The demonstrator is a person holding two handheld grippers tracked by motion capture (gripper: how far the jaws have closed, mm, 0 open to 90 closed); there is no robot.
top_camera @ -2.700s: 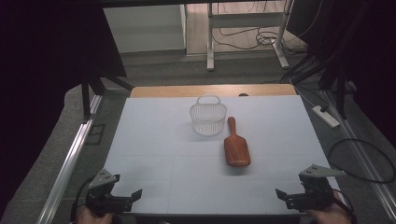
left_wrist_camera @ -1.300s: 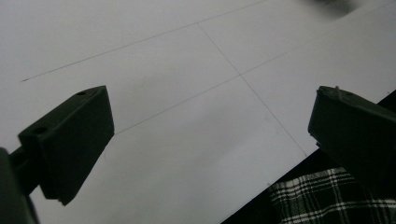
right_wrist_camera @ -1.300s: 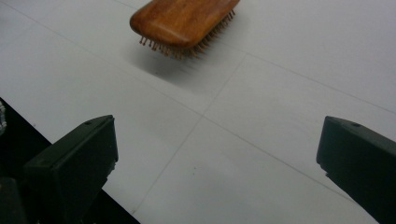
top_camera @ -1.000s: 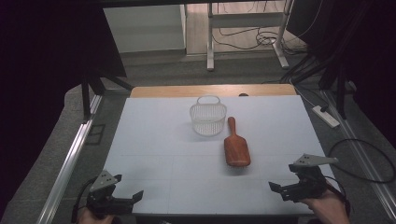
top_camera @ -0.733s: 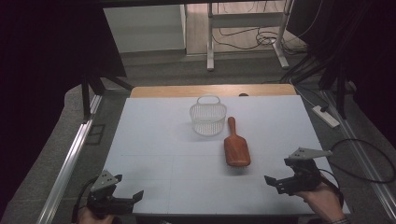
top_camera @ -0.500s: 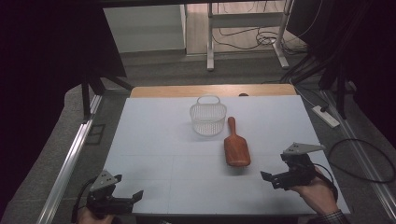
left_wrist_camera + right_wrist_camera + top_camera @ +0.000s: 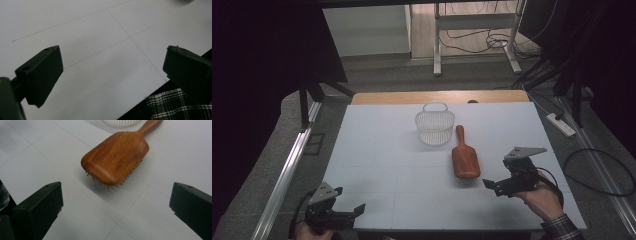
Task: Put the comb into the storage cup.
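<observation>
A brown wooden hairbrush (image 7: pixel 464 156) lies bristles-down on the white table (image 7: pixel 382 165), its handle pointing at a white plastic basket (image 7: pixel 434 126) just behind it. In the right gripper view the hairbrush (image 7: pixel 117 158) lies a short way ahead of the open jaws, with the basket's rim (image 7: pixel 120 122) at the top edge. My right gripper (image 7: pixel 494 186) is open, low over the table just right of the brush head, and holds nothing. My left gripper (image 7: pixel 354 210) stands open at the near left edge, with bare table between its jaws.
A wooden strip (image 7: pixel 437 96) runs along the table's far edge. A power strip (image 7: pixel 561 125) and cables lie on the floor to the right. A metal rail (image 7: pixel 287 175) runs along the left side. Plaid cloth (image 7: pixel 175 106) shows below the table edge.
My right gripper has moved forward and left from the near right corner toward the hairbrush head. The left gripper, brush and basket have stayed put.
</observation>
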